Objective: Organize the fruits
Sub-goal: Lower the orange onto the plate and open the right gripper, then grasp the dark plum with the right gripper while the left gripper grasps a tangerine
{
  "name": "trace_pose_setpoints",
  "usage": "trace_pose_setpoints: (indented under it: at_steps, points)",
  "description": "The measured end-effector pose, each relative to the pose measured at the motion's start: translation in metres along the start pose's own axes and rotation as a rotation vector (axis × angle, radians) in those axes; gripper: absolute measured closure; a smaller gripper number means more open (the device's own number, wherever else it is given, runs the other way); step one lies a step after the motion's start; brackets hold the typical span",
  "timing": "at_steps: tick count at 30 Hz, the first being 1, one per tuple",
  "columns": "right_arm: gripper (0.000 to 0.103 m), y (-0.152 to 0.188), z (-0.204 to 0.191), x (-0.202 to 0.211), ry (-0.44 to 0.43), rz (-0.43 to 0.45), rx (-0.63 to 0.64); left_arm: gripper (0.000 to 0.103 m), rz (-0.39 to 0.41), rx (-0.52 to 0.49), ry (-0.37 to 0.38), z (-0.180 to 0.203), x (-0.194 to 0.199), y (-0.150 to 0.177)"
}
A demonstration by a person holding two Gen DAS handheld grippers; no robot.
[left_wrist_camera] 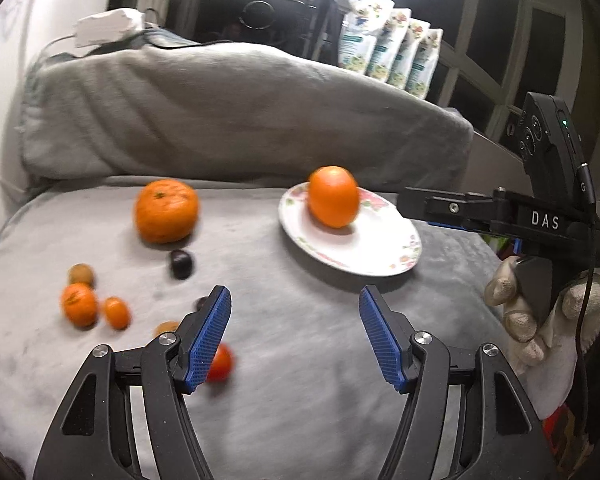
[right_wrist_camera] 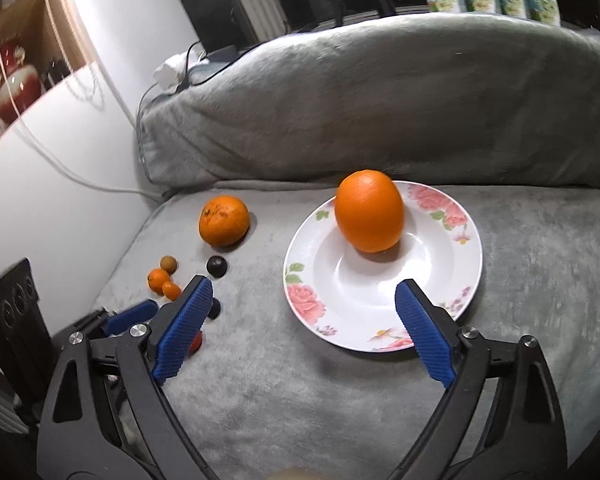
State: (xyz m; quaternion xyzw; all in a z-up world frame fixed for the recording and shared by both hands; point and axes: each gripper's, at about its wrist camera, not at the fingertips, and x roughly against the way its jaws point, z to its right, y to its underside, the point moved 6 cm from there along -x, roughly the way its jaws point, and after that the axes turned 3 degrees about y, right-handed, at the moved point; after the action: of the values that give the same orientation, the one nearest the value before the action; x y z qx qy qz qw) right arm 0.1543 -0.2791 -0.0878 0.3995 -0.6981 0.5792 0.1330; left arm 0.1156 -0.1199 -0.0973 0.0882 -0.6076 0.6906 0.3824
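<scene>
Both the left gripper (left_wrist_camera: 295, 336) and right gripper (right_wrist_camera: 304, 330) gape empty, and with the orange (right_wrist_camera: 369, 211) perched upper-centre on the plate's (right_wrist_camera: 470, 264) slope, a nudge could roll it off.

- You have a grey blanket (right_wrist_camera: 380, 380) covering the seat, with a grey cushion (right_wrist_camera: 380, 100) along its back edge.
- Your plate (right_wrist_camera: 440, 288) lies toward the right, near the back edge.
- Left of it sits a mandarin (right_wrist_camera: 223, 220), with a dark fruit (right_wrist_camera: 217, 267) just in front.
- Nearer the left edge you have small fruits (right_wrist_camera: 164, 280) clustered together, and a red one (left_wrist_camera: 220, 364) near the front.
</scene>
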Motion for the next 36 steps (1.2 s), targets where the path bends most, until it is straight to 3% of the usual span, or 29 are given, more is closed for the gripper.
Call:
trace_pose_setpoints:
  at_steps: [10,19,26,30,36]
  points:
    - [0.008,0.004,-0.026,-0.012,-0.002,0.002,0.064,0.036,0.032,0.102,-0.121,-0.057,0.032,0.016]
    - [0.009,0.005,-0.056,-0.026,-0.043,-0.013,0.128,0.037,0.053,0.149,-0.171,-0.09,0.046,0.022]
    - [0.031,0.003,-0.074,-0.045,-0.081,-0.046,0.132,0.039,0.047,0.317,-0.159,-0.124,0.039,0.031]
    - [0.037,0.005,-0.085,-0.06,-0.098,-0.075,0.14,0.052,0.035,0.369,-0.165,-0.138,0.03,0.033]
    - [0.044,0.008,-0.101,-0.084,-0.118,-0.119,0.155,0.056,0.036,0.397,-0.177,-0.145,0.021,0.029]
